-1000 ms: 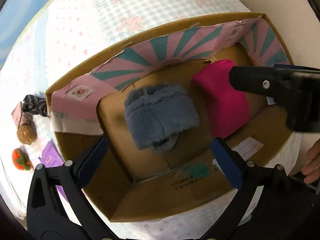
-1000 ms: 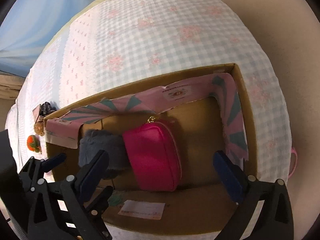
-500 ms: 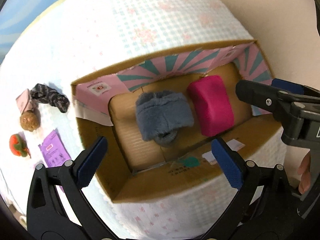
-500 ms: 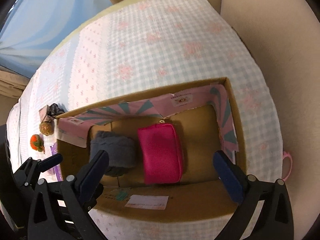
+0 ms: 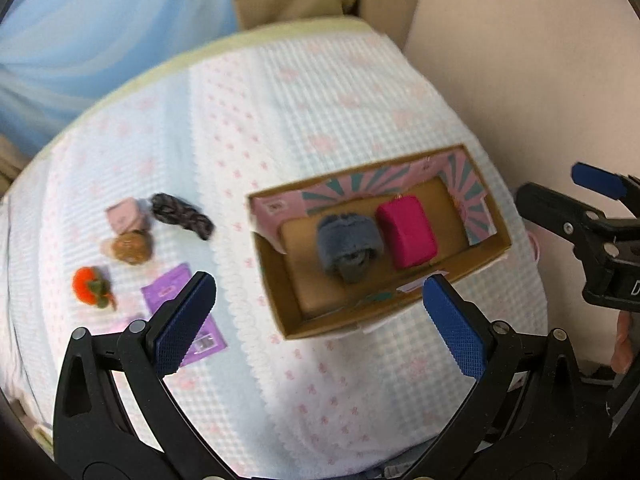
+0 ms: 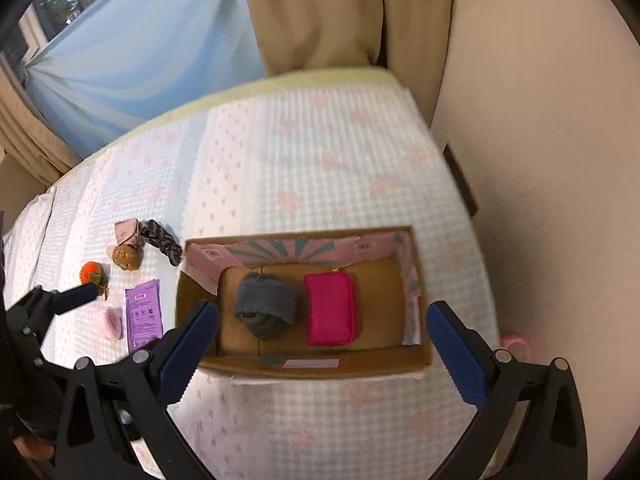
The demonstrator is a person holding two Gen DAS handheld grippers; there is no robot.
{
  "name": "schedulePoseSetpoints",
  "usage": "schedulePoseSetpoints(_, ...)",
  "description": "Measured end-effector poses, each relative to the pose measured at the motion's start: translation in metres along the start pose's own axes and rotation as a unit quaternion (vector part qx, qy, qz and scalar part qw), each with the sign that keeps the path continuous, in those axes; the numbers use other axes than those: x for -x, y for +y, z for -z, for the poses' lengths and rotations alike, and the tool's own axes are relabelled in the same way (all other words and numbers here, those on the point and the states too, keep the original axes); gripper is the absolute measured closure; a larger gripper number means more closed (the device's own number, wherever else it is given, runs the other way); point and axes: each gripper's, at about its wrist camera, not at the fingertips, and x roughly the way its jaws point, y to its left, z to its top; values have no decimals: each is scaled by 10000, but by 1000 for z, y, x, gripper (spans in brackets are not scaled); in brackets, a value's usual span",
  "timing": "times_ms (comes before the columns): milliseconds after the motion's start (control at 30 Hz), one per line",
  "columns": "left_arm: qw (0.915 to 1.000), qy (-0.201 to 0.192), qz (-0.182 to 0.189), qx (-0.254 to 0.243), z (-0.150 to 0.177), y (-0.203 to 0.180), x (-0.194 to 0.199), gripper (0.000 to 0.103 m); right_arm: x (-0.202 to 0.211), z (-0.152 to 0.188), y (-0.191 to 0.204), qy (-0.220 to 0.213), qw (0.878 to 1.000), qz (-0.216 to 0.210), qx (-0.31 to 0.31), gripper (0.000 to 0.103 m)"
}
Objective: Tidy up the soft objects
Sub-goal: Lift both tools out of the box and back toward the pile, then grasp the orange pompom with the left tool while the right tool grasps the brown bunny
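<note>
A cardboard box (image 6: 416, 364) with pink-and-teal striped lining sits on the checked cloth (image 6: 304, 168). Inside it lie a grey fuzzy bundle (image 6: 266, 306), rolled and fluffy, and just beside it on the right a flat magenta pouch (image 6: 330, 308) with a small gold zip pull at its far end; the two are close, contact unclear. Outside the box, to its left on the cloth, lie a dark scrunchie (image 6: 162, 240), a pale pink pouch (image 6: 126, 231), a brown ball (image 6: 127, 257), an orange plush fruit (image 6: 91, 272), a purple packet (image 6: 143, 314) and a pink fluffy item (image 6: 109, 322). The left gripper (image 5: 316, 320) and the right gripper (image 6: 322, 350) both hang above the cloth with jaws spread wide, holding nothing.
</note>
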Motion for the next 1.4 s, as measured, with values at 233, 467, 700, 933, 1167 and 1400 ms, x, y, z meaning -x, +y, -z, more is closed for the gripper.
schedulePoseSetpoints(233, 9979, -568, -156, 251, 27, 24, 69, 0, 76, 17, 34, -595, 9977, 202, 252, 0)
schedulePoseSetpoints(467, 9909, -989, -466, 781, 55, 65, 118, 0, 115, 30, 77, -985, 9931, -54, 635, 0)
schedulePoseSetpoints(700, 9811, -1014, -907, 1378, 95, 117, 140, 0, 119, 32, 126, -1182, 9861, -627, 986, 0)
schedulePoseSetpoints(933, 9712, -1020, -1064, 1871, 122, 185, 140, 0, 111, 36, 176, -1226, 9809, -877, 1230, 0)
schedulePoseSetpoints(1167, 9755, -1026, -967, 1688, 129, 248, 120, 0, 89, 33, 229, -1122, 9830, -898, 1145, 0)
schedulePoseSetpoints(1400, 9812, -992, -844, 1424, 127, 329, 76, 0, 28, 25, 285, -583, 9908, -1044, 641, 0)
